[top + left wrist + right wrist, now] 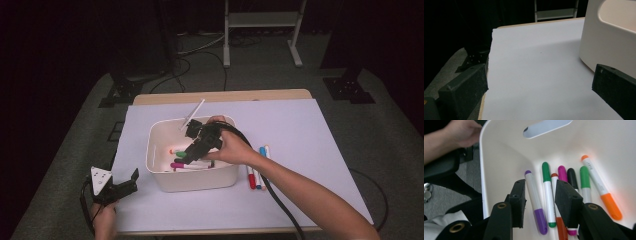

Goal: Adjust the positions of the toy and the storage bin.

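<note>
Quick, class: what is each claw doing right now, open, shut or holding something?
Left claw: open, empty, over the table beside the bin.
Right claw: open inside the bin, holding nothing, above the purple marker.

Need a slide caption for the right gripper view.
Open right gripper inside the white bin, jaws straddling the purple marker and green marker.
</note>
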A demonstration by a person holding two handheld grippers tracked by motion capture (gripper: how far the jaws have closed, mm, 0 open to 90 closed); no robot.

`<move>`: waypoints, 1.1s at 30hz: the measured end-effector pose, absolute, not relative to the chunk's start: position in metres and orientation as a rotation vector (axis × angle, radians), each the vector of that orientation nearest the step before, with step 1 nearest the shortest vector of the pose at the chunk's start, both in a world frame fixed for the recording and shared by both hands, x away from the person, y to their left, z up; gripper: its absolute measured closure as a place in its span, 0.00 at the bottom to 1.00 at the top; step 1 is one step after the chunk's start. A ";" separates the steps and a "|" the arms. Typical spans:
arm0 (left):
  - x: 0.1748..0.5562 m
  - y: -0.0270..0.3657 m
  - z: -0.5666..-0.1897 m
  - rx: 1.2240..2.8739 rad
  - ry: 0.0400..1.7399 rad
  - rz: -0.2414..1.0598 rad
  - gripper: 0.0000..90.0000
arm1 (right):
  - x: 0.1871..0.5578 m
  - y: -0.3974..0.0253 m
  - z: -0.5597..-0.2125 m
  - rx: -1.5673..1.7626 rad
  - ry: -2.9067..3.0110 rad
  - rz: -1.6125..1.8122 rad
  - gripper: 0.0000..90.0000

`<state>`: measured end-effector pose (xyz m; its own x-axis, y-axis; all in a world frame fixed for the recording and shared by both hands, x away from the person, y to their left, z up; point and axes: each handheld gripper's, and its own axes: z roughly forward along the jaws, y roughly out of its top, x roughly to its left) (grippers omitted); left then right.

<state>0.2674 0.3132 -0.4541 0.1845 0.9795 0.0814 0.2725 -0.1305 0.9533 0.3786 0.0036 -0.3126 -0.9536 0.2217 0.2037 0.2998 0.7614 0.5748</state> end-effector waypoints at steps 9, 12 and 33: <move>0.267 0.313 -0.454 1.577 1.231 1.009 0.00 | 0.375 -0.052 -0.289 -0.530 -2.801 -1.092 0.59; 0.267 0.313 -0.454 1.578 1.229 1.011 0.00 | 0.373 -0.071 -0.284 -0.568 -2.806 -1.119 0.58; 0.268 0.312 -0.454 1.584 1.230 1.015 0.00 | 0.358 -0.200 -0.313 -0.932 -2.756 -1.190 0.56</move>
<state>0.2676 0.3119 -0.4544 0.1810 0.9793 0.0911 0.2753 -0.1394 0.9512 0.3579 -0.2003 -0.3131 -0.8242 0.5206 0.2230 0.5192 0.5375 0.6645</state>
